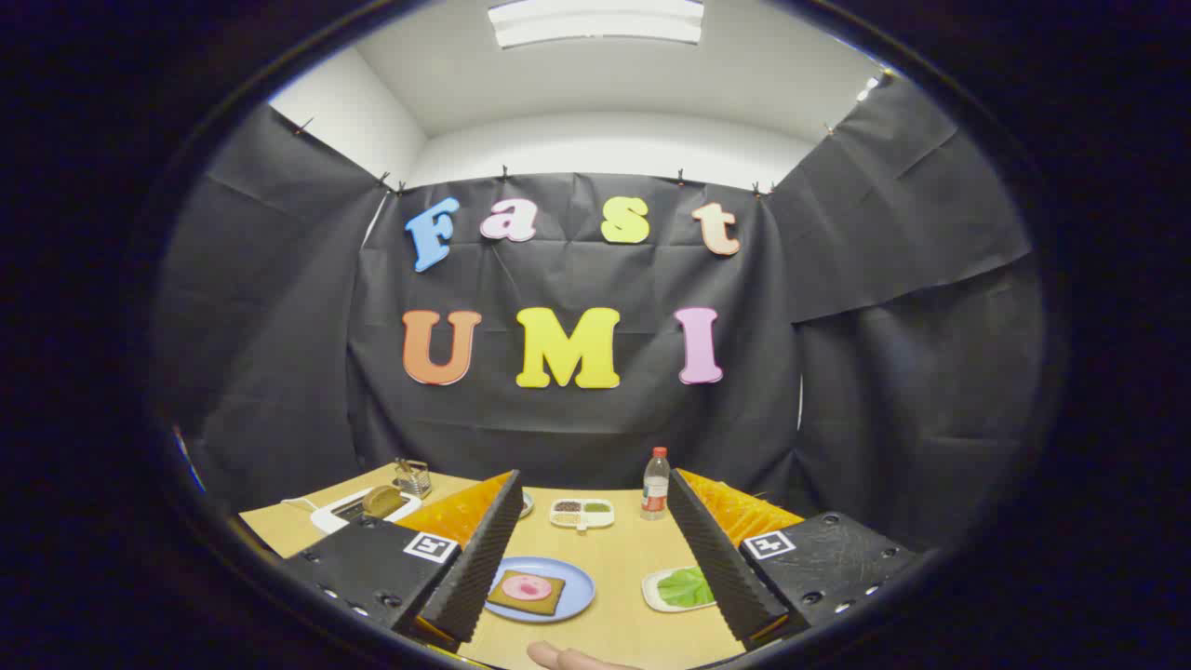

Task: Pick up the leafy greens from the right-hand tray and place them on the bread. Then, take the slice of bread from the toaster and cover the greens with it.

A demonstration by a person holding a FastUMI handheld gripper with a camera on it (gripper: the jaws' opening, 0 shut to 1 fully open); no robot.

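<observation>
My gripper (595,549) stands open above the wooden table, with nothing between its fingers. Between the fingers and below, a blue plate (575,596) holds a slice of bread (526,593) with a pink round slice on top. The leafy greens (684,587) lie on a small white tray (651,593) beside the right finger, which hides the tray's right part. Beyond the left finger a white toaster (358,507) holds a browned slice of bread (382,500) standing up out of its slot.
A plastic bottle (655,484) with a red cap stands at the table's back, next to a white divided dish (582,513). A small wire rack (412,477) sits behind the toaster. A person's fingertip (563,657) shows at the table's near edge.
</observation>
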